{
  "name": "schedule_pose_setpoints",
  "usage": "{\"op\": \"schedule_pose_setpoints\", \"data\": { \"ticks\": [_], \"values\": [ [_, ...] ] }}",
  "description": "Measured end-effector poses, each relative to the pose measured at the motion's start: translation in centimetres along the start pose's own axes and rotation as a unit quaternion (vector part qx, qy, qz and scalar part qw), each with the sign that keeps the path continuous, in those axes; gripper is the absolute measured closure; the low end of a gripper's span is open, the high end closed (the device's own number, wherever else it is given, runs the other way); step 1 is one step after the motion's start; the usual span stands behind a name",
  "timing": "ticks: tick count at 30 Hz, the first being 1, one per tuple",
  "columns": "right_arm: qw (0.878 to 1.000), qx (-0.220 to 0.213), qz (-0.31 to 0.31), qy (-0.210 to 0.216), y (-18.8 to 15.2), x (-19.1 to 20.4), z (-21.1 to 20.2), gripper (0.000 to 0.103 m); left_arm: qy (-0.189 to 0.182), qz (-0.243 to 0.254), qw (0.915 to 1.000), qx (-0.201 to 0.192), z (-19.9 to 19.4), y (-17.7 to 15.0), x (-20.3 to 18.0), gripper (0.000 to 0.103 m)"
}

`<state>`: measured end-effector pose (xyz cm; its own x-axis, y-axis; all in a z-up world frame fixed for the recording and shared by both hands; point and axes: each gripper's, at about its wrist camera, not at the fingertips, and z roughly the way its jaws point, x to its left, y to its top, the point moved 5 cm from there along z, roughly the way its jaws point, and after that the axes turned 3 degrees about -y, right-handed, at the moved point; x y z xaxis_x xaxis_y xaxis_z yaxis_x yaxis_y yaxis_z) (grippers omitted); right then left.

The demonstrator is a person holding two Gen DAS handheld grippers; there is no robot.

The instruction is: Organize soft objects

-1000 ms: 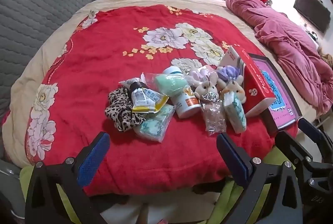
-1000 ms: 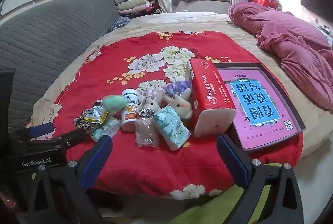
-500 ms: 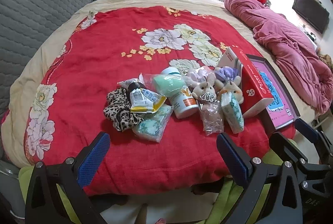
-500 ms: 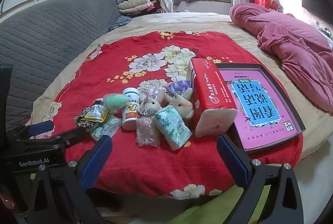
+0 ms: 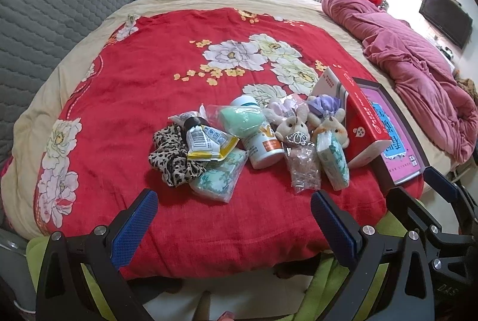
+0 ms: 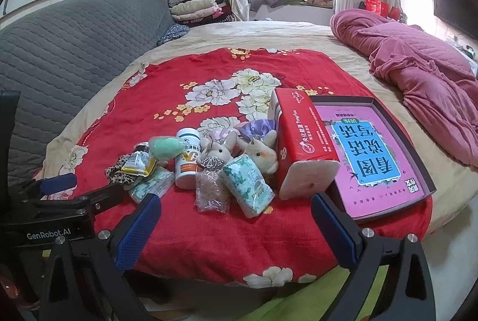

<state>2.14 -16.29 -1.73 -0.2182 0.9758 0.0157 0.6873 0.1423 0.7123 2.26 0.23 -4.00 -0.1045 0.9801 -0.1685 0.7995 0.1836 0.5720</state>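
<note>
Fingers (image 5: 134,228) of both grippers gape empty short of the pile (image 5: 251,147), lined up to pick soft bits

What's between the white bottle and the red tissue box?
Two plush bunnies, a clear crinkly bag and a green tissue pack, clearest in the right wrist view.

We see two beige plush rabbits (image 6: 239,152), a leopard-print fabric scrunchie (image 5: 171,159) and teal-patterned tissue packs (image 6: 248,186) clustered on the red blanket.
</note>
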Motion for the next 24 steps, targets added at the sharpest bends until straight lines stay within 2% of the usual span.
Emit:
{"op": "schedule_pose_setpoints", "data": {
  "ticks": [24],
  "values": [
    [1.000,-0.002,0.003,-0.003,0.09,0.15,-0.06,0.002,-0.003,-0.001,1.0000,0.002,-0.02,0.03,0.23,0.001]
  ]
}}
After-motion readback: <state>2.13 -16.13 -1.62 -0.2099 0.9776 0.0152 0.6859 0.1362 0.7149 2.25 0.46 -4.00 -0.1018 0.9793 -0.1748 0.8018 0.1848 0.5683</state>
